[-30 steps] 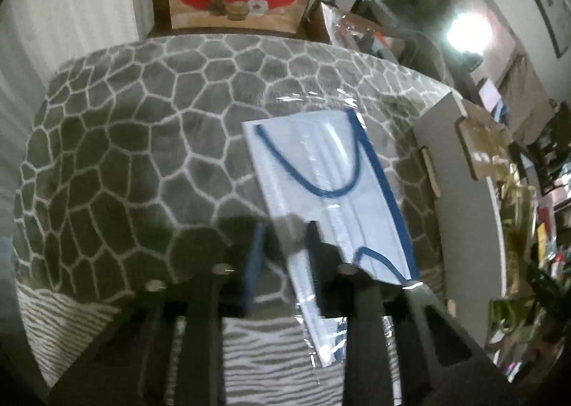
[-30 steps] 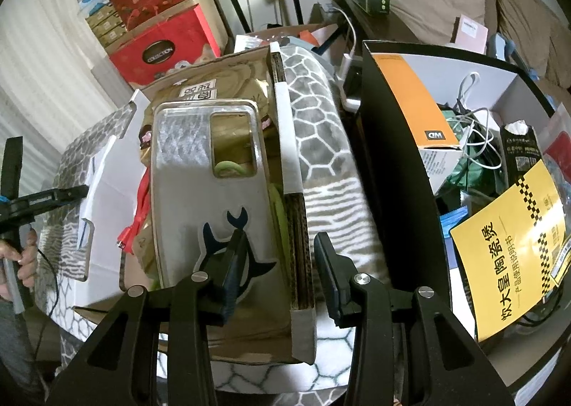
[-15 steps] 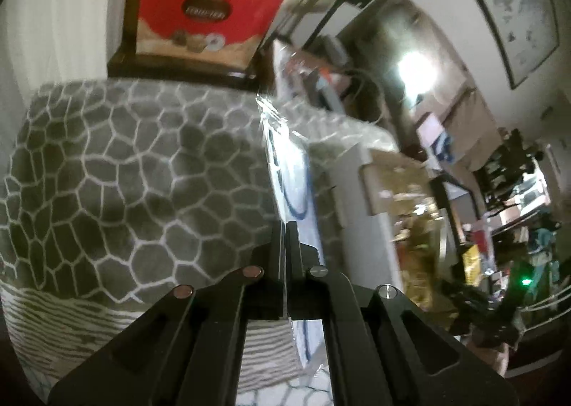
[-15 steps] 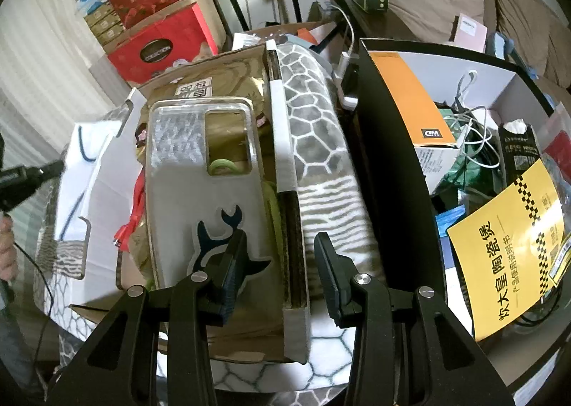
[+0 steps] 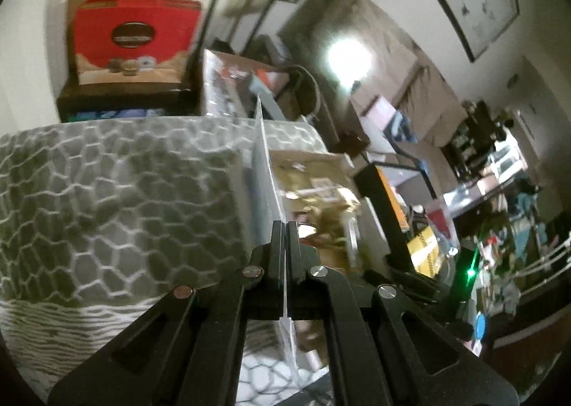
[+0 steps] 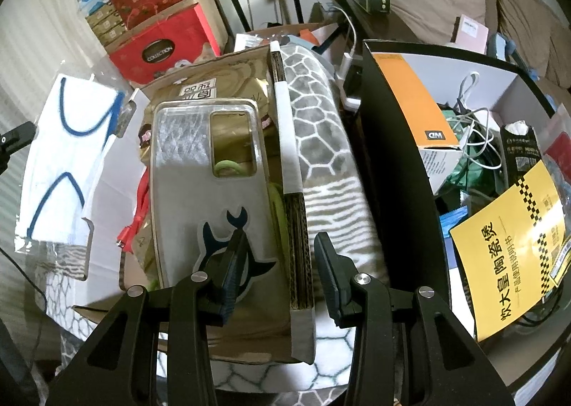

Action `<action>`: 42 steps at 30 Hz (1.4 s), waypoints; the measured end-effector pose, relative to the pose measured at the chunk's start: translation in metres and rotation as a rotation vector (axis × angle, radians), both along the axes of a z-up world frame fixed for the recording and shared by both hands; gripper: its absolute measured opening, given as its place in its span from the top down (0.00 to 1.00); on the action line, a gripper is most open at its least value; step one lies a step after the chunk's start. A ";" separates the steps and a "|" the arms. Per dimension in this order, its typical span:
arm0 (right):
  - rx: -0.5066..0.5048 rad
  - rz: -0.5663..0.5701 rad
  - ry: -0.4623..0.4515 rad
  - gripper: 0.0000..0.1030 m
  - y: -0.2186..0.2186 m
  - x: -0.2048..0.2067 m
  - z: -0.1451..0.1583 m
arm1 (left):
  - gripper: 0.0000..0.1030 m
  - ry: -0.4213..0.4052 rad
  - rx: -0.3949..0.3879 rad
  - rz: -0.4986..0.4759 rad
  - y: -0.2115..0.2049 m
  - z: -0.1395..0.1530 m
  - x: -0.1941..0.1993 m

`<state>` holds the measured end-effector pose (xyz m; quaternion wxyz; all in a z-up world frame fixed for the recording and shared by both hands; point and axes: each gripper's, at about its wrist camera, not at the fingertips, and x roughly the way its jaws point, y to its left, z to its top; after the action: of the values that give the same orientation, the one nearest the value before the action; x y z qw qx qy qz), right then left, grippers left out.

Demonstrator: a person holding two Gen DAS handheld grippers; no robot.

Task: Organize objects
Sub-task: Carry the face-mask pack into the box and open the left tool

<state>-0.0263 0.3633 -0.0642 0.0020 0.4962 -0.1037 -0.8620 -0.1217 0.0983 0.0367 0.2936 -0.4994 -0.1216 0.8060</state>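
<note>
My left gripper (image 5: pixel 284 227) is shut on a face mask in a clear wrapper (image 5: pixel 264 170), which I see edge-on, raised off the grey patterned blanket (image 5: pixel 107 191). In the right wrist view the same white mask with blue loops (image 6: pixel 67 156) hangs at the left, beside the open cardboard box (image 6: pixel 285 127). A clear phone case with a whale print (image 6: pixel 200 191) lies inside that box on gold packets. My right gripper (image 6: pixel 278 256) stands open over the box's near right wall, which sits between its fingers with a gap on the left side.
A black bin (image 6: pixel 385 156) at the right holds an orange box (image 6: pixel 410 102), cables and a yellow leaflet (image 6: pixel 506 245). Red gift boxes (image 6: pixel 160 49) are stacked behind the blanket. A red cable (image 6: pixel 139 213) lies in the cardboard box.
The left gripper closed on the mask's wrapper, lifted it off the blanket and carried it toward the cardboard box. The right gripper stayed where it was.
</note>
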 end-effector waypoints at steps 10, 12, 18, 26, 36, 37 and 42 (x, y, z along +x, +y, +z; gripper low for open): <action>-0.012 -0.003 0.007 0.61 0.005 0.004 0.000 | 1.00 -0.066 -0.006 -0.112 0.097 -0.011 0.005; -0.017 -0.004 0.012 0.57 0.007 0.005 0.000 | 1.00 -0.094 0.005 -0.113 0.110 -0.017 0.002; -0.048 0.007 0.041 0.31 0.008 0.001 0.004 | 0.98 -0.144 0.066 -0.113 0.109 -0.024 -0.004; -0.075 0.035 0.034 0.26 -0.002 -0.021 0.000 | 0.61 -0.005 0.032 -0.079 0.051 -0.002 0.004; -0.034 0.073 -0.027 0.15 -0.016 -0.038 -0.010 | 0.45 -0.119 0.004 -0.015 -0.010 -0.050 -0.011; -0.029 0.073 -0.027 0.13 -0.017 -0.038 -0.010 | 0.45 -0.148 0.018 -0.024 -0.012 -0.056 -0.011; -0.025 0.067 -0.029 0.11 -0.018 -0.037 -0.012 | 0.53 -0.195 0.083 -0.097 -0.004 -0.065 0.001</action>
<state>-0.0638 0.3454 -0.0762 0.0354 0.5118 -0.0979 -0.8528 -0.1209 0.0944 -0.0287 0.3392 -0.5680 -0.1585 0.7329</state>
